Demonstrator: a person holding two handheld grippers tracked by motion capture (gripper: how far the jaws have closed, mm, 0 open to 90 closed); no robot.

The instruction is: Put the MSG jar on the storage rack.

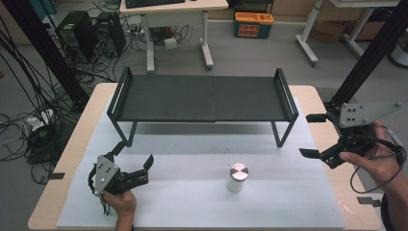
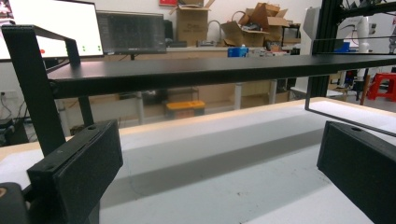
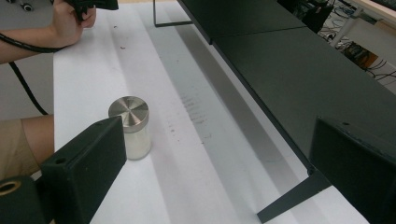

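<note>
Both sets of tongs gape empty, the left gripper [image 1: 133, 151] and right gripper [image 1: 309, 135] flanking the jar [image 1: 237, 177] between them.

Count from my spot:
- Grippers in my hands: two, left gripper [image 1: 133, 153], right gripper [image 1: 311, 135].
- Jaws: two per gripper, four total.
- Jars: one, white jar [image 1: 237, 178], one metal lid on it.
- Black shelf racks [image 1: 202, 98]: one.
- White mats [image 1: 192, 192] on table: one.
- Orange crates [image 1: 253, 24] on floor behind: one.
</note>
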